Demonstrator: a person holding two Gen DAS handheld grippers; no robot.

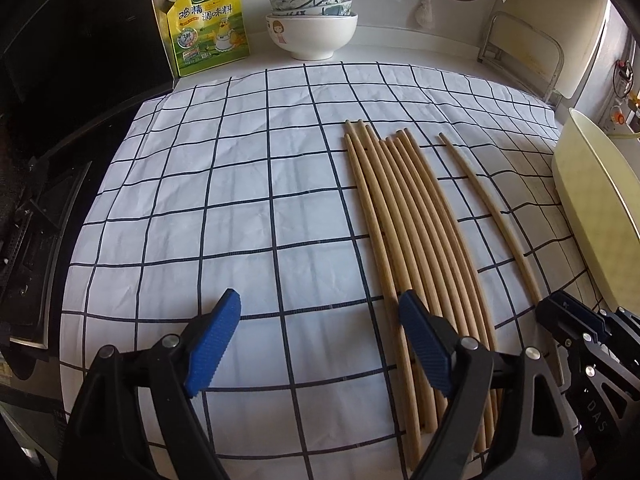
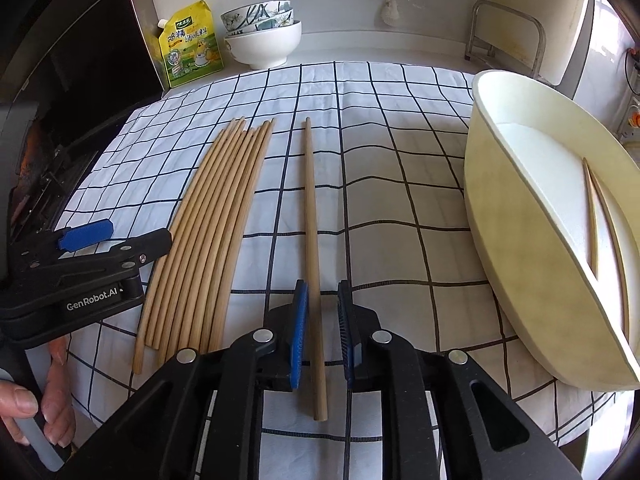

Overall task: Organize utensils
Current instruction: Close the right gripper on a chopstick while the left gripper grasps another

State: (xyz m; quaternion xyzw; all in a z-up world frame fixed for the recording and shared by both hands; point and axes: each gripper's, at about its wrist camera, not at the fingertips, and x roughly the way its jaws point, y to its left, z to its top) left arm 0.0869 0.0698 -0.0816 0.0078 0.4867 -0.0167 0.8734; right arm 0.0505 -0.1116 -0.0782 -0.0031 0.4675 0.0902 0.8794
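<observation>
Right gripper [image 2: 322,332] low over desk, jaws narrowly apart straddling single chopstick [image 2: 311,216], not clamped. Left gripper [image 1: 316,340] wide open, empty, beside chopstick bundle [image 1: 404,216].

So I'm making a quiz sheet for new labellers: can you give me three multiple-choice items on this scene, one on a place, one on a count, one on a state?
1. Where does the single chopstick lie?
A. Inside the tub
B. On the checked cloth, between the bundle and the tub
C. In the top bowl

2. How many chopsticks are in the tub?
A. None
B. Two
C. Five

3. How do the right tongs stand?
A. Open, one pad on each side of the single chopstick
C. Shut on the yellow pouch
B. Shut on the bundle

Answers:
1 B: it rests on the cloth, apart from the bundle, left of the tub.
2 B: two sticks lean on its inner wall.
3 A: gaps show between both blue pads and the stick.
</observation>
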